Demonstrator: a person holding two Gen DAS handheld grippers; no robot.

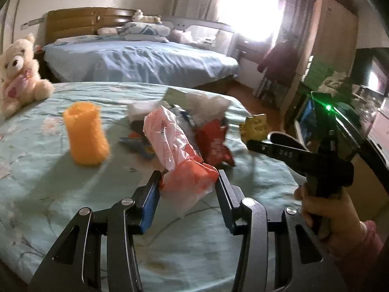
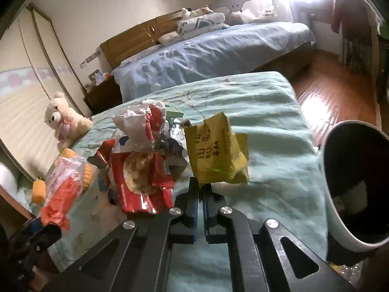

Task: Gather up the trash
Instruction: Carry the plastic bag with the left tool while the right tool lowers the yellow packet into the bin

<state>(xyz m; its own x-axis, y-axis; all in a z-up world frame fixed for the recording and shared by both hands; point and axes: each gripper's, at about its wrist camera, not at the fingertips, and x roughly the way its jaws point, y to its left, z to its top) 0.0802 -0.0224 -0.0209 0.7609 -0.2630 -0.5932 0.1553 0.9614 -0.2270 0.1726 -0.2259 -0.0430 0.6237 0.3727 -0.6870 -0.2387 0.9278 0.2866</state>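
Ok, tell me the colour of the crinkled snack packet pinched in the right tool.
Yellow with dark printed characters, clearest in the right wrist view: crinkled snack packet.

- My left gripper has its blue pads pressed on the lower end of an orange-and-white plastic bag, lifted above the green bedsheet.
- Just behind the bag lies a red wrapper with white crumpled paper beyond it.
- Left of the bag stands an orange foam roll; further left sits a teddy bear.
- Right of the bag, my right gripper pinches a yellow packet, a hand on its handle.
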